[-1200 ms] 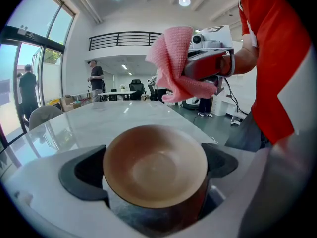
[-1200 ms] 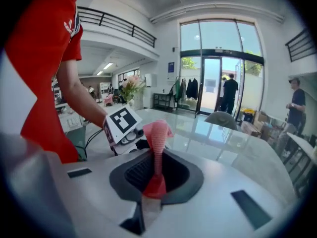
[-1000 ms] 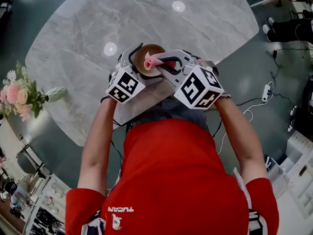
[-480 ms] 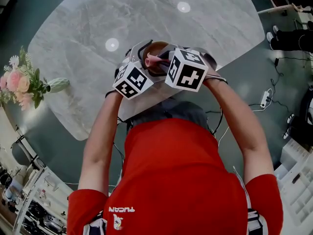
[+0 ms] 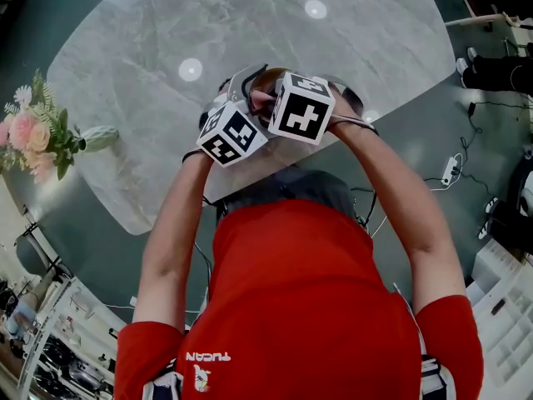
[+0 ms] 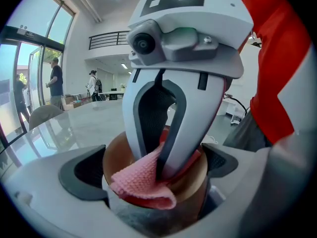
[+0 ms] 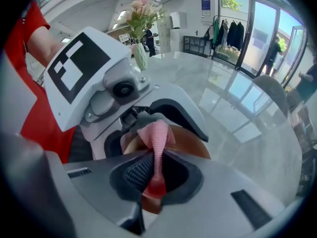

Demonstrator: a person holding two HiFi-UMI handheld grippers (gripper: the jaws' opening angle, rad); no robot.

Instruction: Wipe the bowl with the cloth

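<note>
A brown bowl (image 6: pixel 195 180) is clamped by its rim between the jaws of my left gripper (image 6: pixel 151 170), held above the near edge of the marble table (image 5: pixel 333 40). My right gripper (image 7: pixel 156 175) is shut on a pink cloth (image 7: pixel 158 135) and reaches down into the bowl (image 7: pixel 190 143), pressing the cloth (image 6: pixel 143 182) against the inside. In the head view the two marker cubes sit side by side, the left gripper (image 5: pixel 240 90) beside the right gripper (image 5: pixel 268 98), and they hide nearly all of the bowl.
A vase of pink flowers (image 5: pixel 37 144) stands at the table's left edge. Cables and a power strip (image 5: pixel 450 169) lie on the floor to the right. People stand far off by the glass doors (image 6: pixel 55 81).
The right gripper has swung left and over the bowl, its cube turning, so the bowl and cloth are now mostly covered. Both hands shifted slightly away from the body.
</note>
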